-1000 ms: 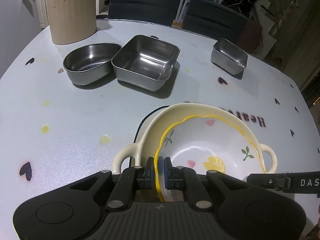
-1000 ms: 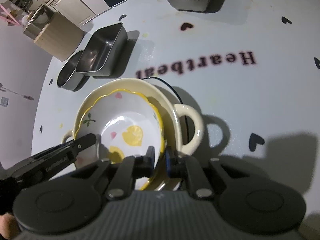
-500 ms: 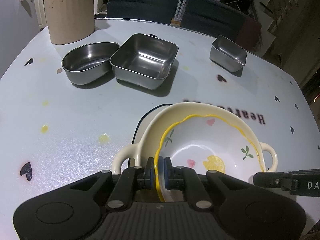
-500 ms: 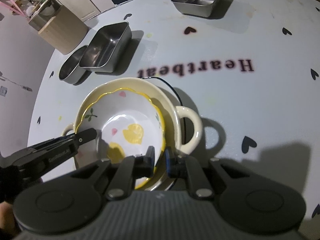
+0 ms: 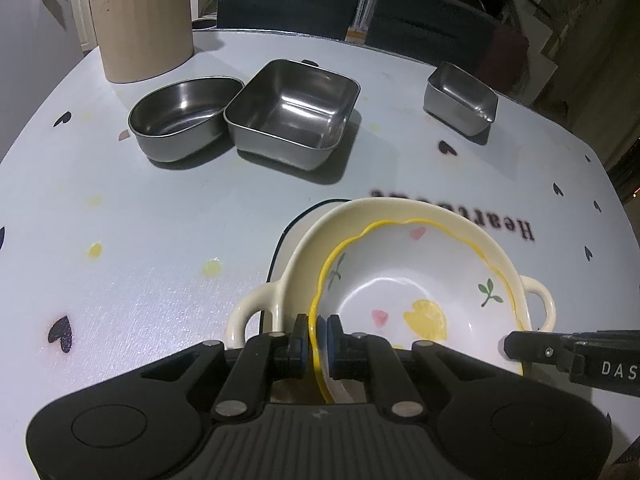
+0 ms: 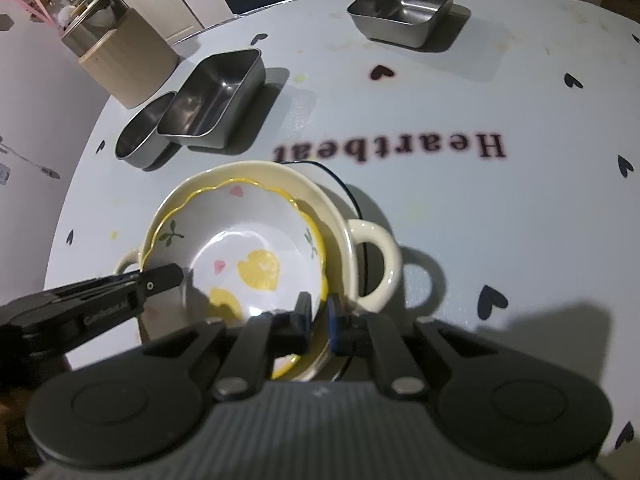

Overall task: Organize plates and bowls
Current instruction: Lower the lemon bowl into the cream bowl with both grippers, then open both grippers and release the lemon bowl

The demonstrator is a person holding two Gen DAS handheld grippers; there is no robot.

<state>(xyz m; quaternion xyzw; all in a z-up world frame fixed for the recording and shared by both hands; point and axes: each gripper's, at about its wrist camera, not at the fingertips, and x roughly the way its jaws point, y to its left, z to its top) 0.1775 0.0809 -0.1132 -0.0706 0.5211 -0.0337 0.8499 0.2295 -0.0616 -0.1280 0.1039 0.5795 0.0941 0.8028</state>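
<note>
While both grippers' fingers [image 5: 300, 334] pinch the lemon bowl [image 5: 420, 292], three steel containers [image 5: 292, 114] stand well apart behind.

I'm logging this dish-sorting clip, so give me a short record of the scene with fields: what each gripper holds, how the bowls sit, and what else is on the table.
left gripper: shut on the rim of the lemon bowl
right gripper: shut on the opposite rim of the lemon bowl
lemon bowl: nested inside the cream two-handled bowl
under the cream bowl: a dark-rimmed plate, mostly hidden
steel dishes: oval dish, large rectangular dish, small square dish
far corner: beige canister
surface: table with heart print
</note>
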